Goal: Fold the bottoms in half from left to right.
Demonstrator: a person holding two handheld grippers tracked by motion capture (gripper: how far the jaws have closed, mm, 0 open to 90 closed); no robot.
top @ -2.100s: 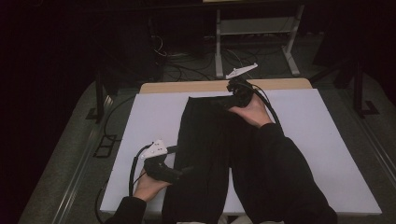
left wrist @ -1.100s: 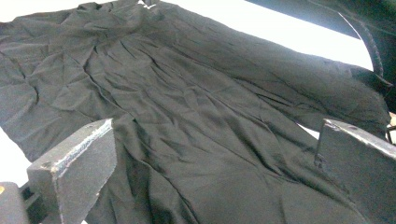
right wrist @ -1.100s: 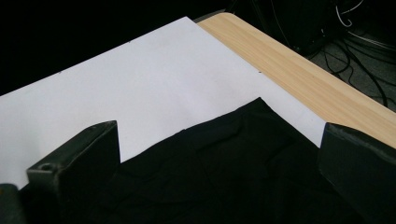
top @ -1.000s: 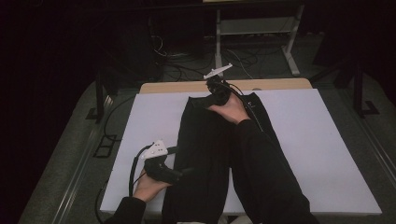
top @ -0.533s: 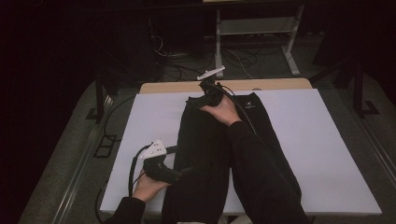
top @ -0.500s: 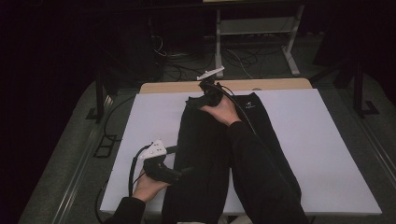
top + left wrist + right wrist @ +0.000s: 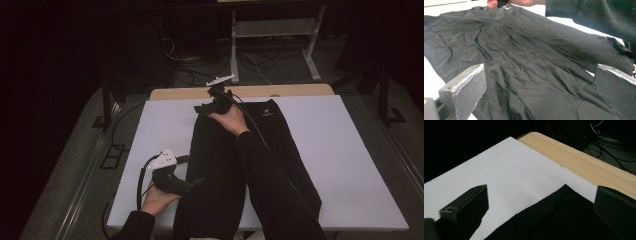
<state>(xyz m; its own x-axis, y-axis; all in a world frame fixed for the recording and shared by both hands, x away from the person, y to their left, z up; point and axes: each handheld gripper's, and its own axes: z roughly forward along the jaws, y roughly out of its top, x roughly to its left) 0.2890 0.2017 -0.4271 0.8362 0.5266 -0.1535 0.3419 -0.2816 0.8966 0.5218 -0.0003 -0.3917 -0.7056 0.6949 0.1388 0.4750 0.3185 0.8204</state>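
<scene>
Two grippers, left gripper (image 7: 192, 183) and right gripper (image 7: 204, 108), over black trousers (image 7: 220, 165), white sheet (image 7: 350, 150)

Black trousers (image 7: 529, 65) are lying creased across the white table (image 7: 431, 75), with the left gripper's (image 7: 536, 92) fingers (image 7: 466, 87) gaping wide over them.

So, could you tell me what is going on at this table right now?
A person is working on a black garment, apparently trousers, laid lengthwise on a white sheet over the wooden table. The right hand-held gripper is at the garment's far left corner with its jaws open. The left hand-held gripper, also open, sits at the garment's near left edge. Neither grips the fabric yet.
</scene>
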